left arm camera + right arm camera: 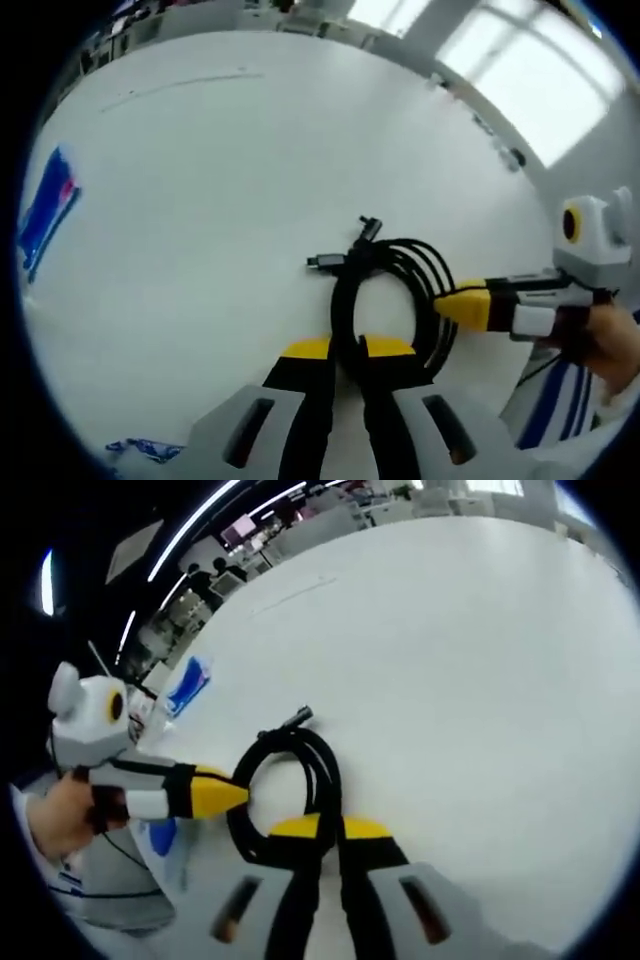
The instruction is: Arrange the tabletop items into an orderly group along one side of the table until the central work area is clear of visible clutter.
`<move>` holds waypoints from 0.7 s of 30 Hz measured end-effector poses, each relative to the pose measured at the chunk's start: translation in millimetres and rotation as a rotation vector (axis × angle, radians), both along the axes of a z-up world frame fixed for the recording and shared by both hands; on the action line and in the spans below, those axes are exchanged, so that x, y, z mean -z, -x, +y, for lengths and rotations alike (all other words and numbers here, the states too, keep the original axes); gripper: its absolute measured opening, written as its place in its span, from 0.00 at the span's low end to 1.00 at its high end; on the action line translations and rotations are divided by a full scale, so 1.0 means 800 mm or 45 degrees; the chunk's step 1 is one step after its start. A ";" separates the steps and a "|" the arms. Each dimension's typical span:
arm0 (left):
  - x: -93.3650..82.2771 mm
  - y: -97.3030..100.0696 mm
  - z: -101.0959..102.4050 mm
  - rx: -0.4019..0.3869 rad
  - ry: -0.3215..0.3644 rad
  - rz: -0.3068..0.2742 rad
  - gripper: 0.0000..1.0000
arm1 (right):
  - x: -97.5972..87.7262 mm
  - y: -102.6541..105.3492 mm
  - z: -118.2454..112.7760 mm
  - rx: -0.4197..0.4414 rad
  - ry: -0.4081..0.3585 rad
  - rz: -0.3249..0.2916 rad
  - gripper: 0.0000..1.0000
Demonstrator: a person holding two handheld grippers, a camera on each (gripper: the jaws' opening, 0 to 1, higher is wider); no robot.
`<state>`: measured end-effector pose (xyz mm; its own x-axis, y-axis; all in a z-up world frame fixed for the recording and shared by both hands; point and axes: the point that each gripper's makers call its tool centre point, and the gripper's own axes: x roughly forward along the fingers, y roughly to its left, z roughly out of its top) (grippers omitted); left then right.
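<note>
A coiled black cable [395,275] lies on the white table [230,150]; its plug ends [368,228] stick out at the far side. In the left gripper view my left gripper [347,348] is shut on the coil's near strands, which run between its yellow-tipped fingers [305,348]. The right gripper [450,303] comes in from the right and pinches the coil's right side. In the right gripper view the cable [318,765] passes between the right gripper's [330,827] closed jaws. The left gripper [240,794] there holds the coil's left side.
A blue packet [45,215] [188,685] lies near the table's left edge. Another blue-printed item [140,450] [160,835] sits close to the person's side. A hand [610,340] [60,815] holds each gripper. The table [450,660] stretches away, white and bare, beyond the cable.
</note>
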<state>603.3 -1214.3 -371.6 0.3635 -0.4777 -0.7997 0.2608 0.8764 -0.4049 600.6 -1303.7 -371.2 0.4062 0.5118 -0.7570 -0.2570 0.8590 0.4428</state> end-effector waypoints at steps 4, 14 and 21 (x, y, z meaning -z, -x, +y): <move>-0.001 0.000 -0.001 -0.014 0.027 -0.003 0.05 | 0.000 -0.001 0.000 -0.005 0.009 0.002 0.04; -0.034 -0.019 0.009 -0.111 0.095 -0.172 0.12 | -0.021 -0.012 -0.006 0.021 -0.007 -0.115 0.31; -0.049 -0.032 0.016 -0.175 0.183 -0.260 0.75 | -0.057 -0.035 0.016 -0.005 -0.111 -0.238 0.36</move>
<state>628.7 -1201.6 -332.3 0.5792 -0.5159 -0.6311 0.2322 0.8466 -0.4790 628.9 -1290.8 -326.0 0.5335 0.5739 -0.6213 -0.3447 0.8184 0.4599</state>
